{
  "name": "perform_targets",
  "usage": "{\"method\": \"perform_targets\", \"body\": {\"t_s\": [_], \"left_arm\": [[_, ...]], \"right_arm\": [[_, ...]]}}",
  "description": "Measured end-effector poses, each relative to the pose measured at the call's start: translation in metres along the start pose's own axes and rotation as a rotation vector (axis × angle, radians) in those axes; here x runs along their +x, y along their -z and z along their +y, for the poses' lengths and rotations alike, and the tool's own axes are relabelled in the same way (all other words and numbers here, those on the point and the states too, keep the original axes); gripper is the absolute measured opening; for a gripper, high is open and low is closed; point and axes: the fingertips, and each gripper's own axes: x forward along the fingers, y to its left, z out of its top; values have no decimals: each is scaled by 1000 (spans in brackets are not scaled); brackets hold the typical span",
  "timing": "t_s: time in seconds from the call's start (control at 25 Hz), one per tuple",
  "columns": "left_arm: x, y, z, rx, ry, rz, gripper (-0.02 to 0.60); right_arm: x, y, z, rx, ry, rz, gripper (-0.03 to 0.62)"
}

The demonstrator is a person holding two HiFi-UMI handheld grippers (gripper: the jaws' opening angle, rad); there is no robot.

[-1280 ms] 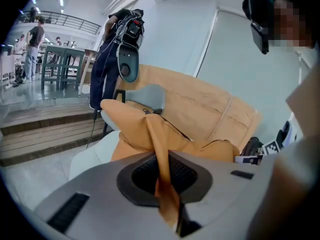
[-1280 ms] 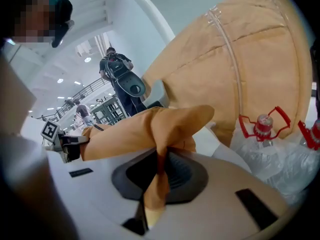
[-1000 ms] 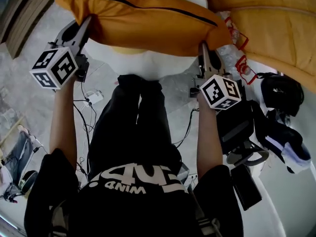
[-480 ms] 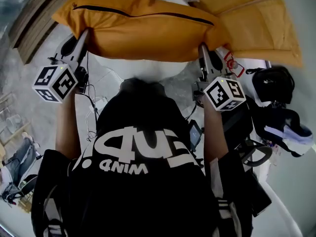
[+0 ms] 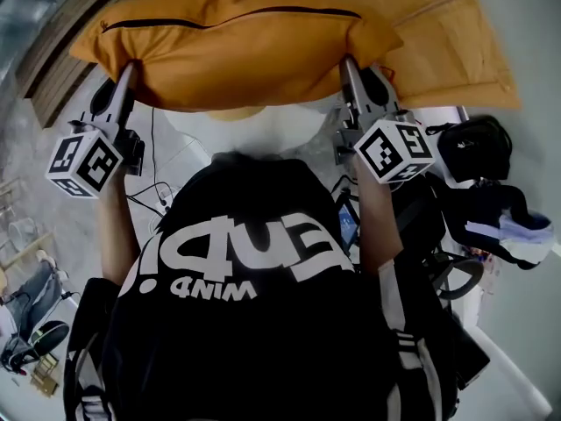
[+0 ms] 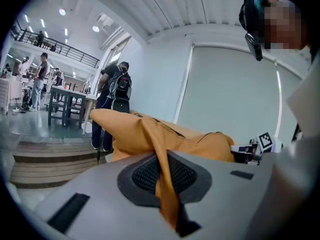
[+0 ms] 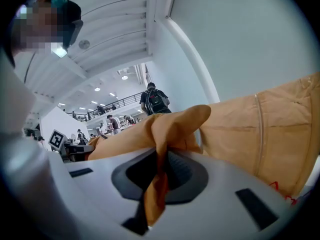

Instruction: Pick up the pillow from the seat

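Jaws are clamped tight in the head view: left gripper [image 5: 130, 67] and right gripper [image 5: 347, 62] each pinch an end corner of the orange pillow [image 5: 228, 42], so it hangs level, up off the white seat [image 5: 263, 128], I reckon. Left gripper view: fabric fold squeezed between the pads [image 6: 145, 176]. Right gripper view: same, a bunched corner. Seat's mostly hidden under pillow and shirt [image 5: 254, 274]

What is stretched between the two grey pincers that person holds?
A plump orange fabric pillow spans from the left gripper to the right gripper, each shut on a pinch of its cloth; the head view shows it.
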Motion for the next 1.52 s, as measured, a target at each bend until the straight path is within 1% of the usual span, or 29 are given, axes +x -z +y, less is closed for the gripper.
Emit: {"method": "perform_targets", "body": {"t_s": [0.24, 0.6, 1.52], "left_arm": [[7, -8, -4, -1, 6, -21, 29], [10, -4, -6, -8, 18, -13, 29], [7, 2, -7, -33, 29, -7, 29]], "right_arm": [[0, -3, -6, 10, 10, -5, 48], [-3, -2, -8, 3, 25, -11, 48], [-11, 7, -7, 32, 42, 1, 48]]}}
